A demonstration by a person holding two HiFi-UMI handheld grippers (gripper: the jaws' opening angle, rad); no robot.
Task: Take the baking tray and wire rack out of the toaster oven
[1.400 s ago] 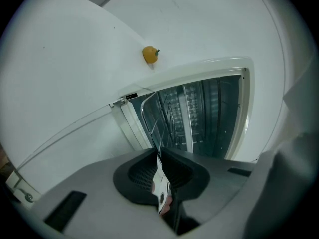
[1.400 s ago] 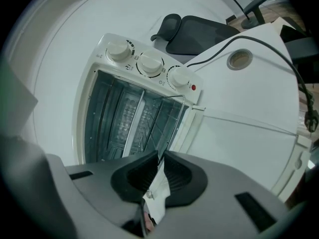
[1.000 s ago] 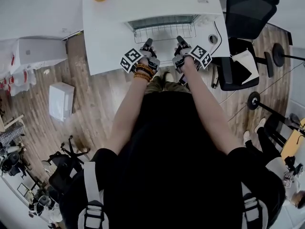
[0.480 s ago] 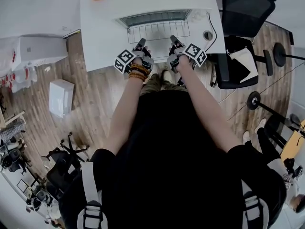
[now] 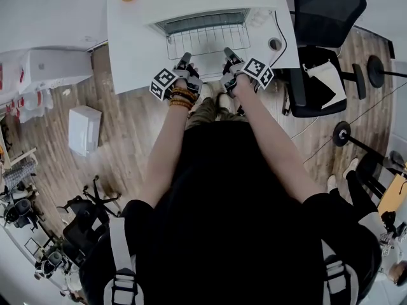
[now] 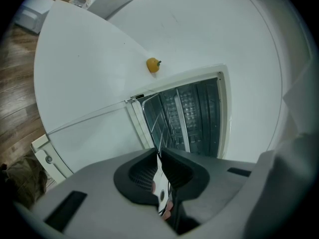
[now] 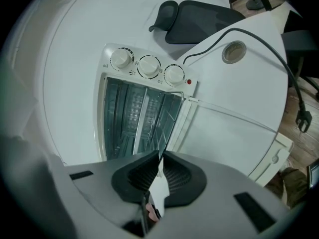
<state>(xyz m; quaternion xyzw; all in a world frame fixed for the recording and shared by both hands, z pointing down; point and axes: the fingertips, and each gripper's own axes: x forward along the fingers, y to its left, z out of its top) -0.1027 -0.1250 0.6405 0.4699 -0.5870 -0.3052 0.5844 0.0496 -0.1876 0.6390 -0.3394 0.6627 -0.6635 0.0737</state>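
Steel wire forms the wire rack (image 5: 206, 42), which sits partly drawn out of the toaster oven (image 5: 203, 20), its front half lying over the lowered door (image 7: 234, 133) on the white table (image 5: 133, 49). Both gripper views show it edge-on, a thin grid running from the jaws back into the dark oven cavity. The baking tray cannot be made out with any certainty; if it is inside, it lies deep in the cavity behind the rack.

The left gripper (image 5: 185, 57) has its jaws nearly together, pinching the rack's front rail near the left corner, and the right gripper (image 5: 227, 51) is clamped the same way near the right corner. Each gripper view shows the ridged pads pressed on the thin wire with no gap to spare.

The step in hand looks like the withdrawal of the rack, about halfway along. The next move probably calls for an even pull toward the person with both hands level, so the rack slides free of its side guides without twisting, then a lift clear of the door.

Further out, three knobs (image 7: 148, 65) line the oven's control panel, a black power cord (image 7: 271, 51) trails across the table, a small yellow object (image 6: 153, 65) rests near the oven, and a black office chair (image 5: 327, 11) stands beside the table.
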